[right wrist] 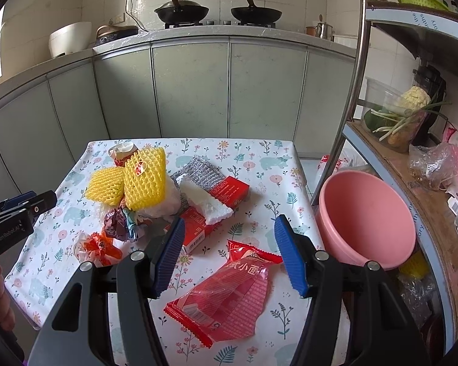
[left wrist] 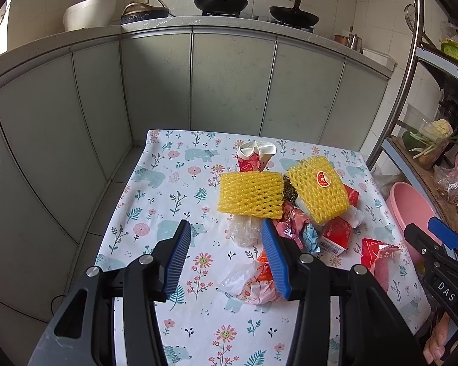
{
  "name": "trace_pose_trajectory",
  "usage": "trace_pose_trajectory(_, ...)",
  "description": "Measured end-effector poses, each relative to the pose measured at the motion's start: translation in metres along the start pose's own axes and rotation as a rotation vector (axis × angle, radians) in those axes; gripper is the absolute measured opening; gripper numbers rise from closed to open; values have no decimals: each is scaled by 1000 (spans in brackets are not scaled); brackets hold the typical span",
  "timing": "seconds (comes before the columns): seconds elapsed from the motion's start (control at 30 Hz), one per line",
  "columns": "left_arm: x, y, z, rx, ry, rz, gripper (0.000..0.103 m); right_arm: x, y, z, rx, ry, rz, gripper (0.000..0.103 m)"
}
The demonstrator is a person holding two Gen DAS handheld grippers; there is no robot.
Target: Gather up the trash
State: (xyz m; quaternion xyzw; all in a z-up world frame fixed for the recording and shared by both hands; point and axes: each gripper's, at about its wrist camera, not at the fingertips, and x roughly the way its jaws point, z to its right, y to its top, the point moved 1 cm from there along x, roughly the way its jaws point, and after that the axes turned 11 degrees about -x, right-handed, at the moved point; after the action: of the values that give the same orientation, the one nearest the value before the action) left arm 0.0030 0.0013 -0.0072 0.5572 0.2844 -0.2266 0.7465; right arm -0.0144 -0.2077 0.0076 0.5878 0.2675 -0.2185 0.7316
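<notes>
Left gripper: the left gripper (left wrist: 226,235) hangs over the floral-cloth counter (left wrist: 155,183) with its blue ribbed pads spread apart and nothing between them.
Right gripper: the right gripper (right wrist: 229,238) is likewise released, its pads wide apart above the flat red plastic snack wrapper (right wrist: 226,299), not touching it.
Landmark: two yellow foam mesh fruit sleeves (right wrist: 143,180) lie side by side on top of the trash pile, near the counter's far left part in the right wrist view.
Behind the sleeves: a crushed red-and-white paper cup (left wrist: 255,155) lies on its side.
In front of the sleeves: a crumpled pink foil wrapper (left wrist: 293,222), a red cardboard box with a barcode (left wrist: 336,238) and a clear bag with orange print (left wrist: 256,280).
Right of the sleeves: a silver scouring sponge with white foam (right wrist: 204,192) rests on a second red box.
Bin: a pink plastic basin (right wrist: 366,219) stands off the counter's right edge, well apart from the sleeves.
Hands: a person's fingers show at each picture's lower edge.
</notes>
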Motion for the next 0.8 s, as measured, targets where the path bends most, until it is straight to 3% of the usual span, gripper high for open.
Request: trace_pose_trajectory(0.8, -4, 1, -4, -4, 5, 4, 53, -2, 2, -1, -9, 4, -3, 61)
